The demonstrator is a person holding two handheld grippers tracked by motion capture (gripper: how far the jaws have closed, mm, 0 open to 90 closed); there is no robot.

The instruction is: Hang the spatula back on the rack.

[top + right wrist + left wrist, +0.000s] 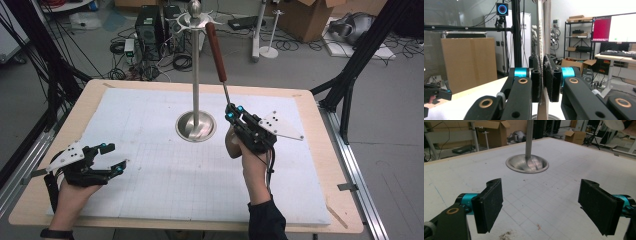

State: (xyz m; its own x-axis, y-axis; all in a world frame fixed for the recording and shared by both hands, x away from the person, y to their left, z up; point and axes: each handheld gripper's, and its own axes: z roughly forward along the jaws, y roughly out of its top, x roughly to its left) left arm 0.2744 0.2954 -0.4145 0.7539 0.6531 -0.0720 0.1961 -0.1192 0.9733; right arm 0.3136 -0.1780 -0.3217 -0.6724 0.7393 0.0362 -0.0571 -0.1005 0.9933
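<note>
The right claw (233,112) is clamped on the thin metal shaft of the long brown-handled utensil (216,47), held upright just right of the tall steel hanging stand (195,70). Gripped so low, it could pivot and knock the stand's hooks. The left claw (111,158) rests with jaws apart on the near-left counter (150,165).

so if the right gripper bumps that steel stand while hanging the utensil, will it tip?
Probably not easily: the stand sits on a wide flared base, which likely carries most of its weight. Still, the pole is tall and thin, so a knock near the top hooks could rock it. The polished base may also slide on the smooth mat.
</note>
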